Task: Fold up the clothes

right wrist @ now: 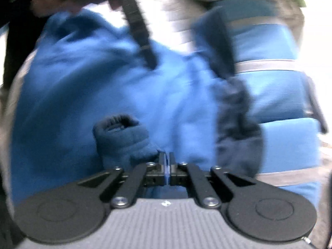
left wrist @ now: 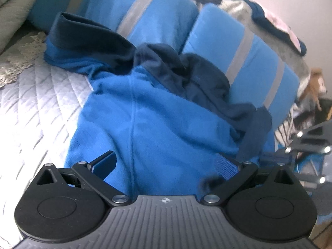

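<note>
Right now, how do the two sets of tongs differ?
The left tongs stand wide open, with blue fleece lying between the fingers but not pinched. The right tongs are shut, their fingers meeting at the fleece's dark cuff. Both share black arms, blue pads and a ribbed grey body.

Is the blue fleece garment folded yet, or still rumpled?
Still rumpled: the blue fleece garment lies bunched on the quilted bedspread, its navy lining crumpled.

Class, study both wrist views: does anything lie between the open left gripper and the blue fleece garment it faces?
Nothing visible does. The left gripper is open with the blue fleece garment directly between and ahead of its fingers, uncovered. The right gripper is already shut on a fold of it.
</note>
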Tool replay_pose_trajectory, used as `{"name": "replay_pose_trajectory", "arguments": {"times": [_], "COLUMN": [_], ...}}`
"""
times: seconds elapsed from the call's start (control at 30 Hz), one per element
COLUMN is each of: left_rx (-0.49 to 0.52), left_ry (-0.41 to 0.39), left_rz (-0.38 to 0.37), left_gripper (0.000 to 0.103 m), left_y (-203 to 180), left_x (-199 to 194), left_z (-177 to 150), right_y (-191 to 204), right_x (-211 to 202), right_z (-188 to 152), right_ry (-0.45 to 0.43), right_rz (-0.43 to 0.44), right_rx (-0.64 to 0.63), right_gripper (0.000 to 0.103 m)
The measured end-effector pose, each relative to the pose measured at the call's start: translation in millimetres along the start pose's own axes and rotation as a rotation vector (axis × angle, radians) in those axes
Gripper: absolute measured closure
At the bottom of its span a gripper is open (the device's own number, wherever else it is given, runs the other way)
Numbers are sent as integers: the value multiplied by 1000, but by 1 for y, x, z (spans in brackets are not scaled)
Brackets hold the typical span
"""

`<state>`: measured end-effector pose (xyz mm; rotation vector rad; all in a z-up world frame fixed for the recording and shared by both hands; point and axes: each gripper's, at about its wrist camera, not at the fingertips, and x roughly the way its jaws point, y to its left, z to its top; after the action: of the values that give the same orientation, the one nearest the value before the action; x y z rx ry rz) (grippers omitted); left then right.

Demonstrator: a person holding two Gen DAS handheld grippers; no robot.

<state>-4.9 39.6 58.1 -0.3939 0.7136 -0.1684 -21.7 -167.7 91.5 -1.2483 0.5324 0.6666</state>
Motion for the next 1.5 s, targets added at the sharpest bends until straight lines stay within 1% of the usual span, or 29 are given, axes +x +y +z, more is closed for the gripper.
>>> {"name": "replay_pose_trajectory", "arguments": {"times": [0.07, 0.13, 0.17, 0.27, 0.4, 0.57, 0.63, 0.73, 0.77, 0.8, 0.87, 0.93, 1.03, 1.33, 1.4, 1.5], "left_rx": [-29, -55, -60, -54, -39, -25, -24, -23, -23, -22, -21, -24, -24, -27, -26, -25], "left_ry": [-18, -33, -30, -12, 4, 14, 18, 26, 28, 30, 35, 38, 41, 53, 54, 59], "left_rz": [-2, -5, -11, -20, -30, -34, -34, -31, -29, -27, -24, -21, -22, -21, -21, -18], "left_gripper": [0, 0, 0, 0, 0, 0, 0, 0, 0, 0, 0, 0, 0, 0, 0, 0], "left_y": [4, 8, 9, 7, 3, 0, 0, 0, 0, 1, 1, 1, 1, 3, 3, 3], "left_x": [-3, -5, -5, -3, 0, 2, 2, 4, 4, 4, 5, 5, 6, 7, 7, 8], "left_z": [3, 5, 6, 5, 2, -1, -1, -2, -3, -3, -3, -4, -4, -3, -4, -4], "right_y": [0, 13, 22, 55, 97, 122, 132, 132, 131, 129, 128, 128, 127, 132, 131, 127], "right_x": [-3, -4, -5, -10, -17, -26, -32, -34, -35, -35, -37, -38, -38, -16, -10, -3], "right_z": [4, 4, 2, -3, -18, -34, -37, -36, -35, -35, -32, -28, -24, -6, -2, 3], "right_ry": [-19, -25, -23, -3, 40, 97, 106, 104, 97, 89, 71, 53, 37, 30, 33, 43], "right_rz": [-51, -66, -59, 16, 117, 203, 214, 191, 186, 181, 153, 121, 85, 67, 76, 117], "right_rx": [36, 54, 57, 51, -37, -92, -102, -85, -74, -63, -55, -50, -44, -88, -105, -144], "right_gripper": [103, 103, 103, 103, 103, 103, 103, 101, 77, 77, 51, 41, 37, 37, 37, 41]}}
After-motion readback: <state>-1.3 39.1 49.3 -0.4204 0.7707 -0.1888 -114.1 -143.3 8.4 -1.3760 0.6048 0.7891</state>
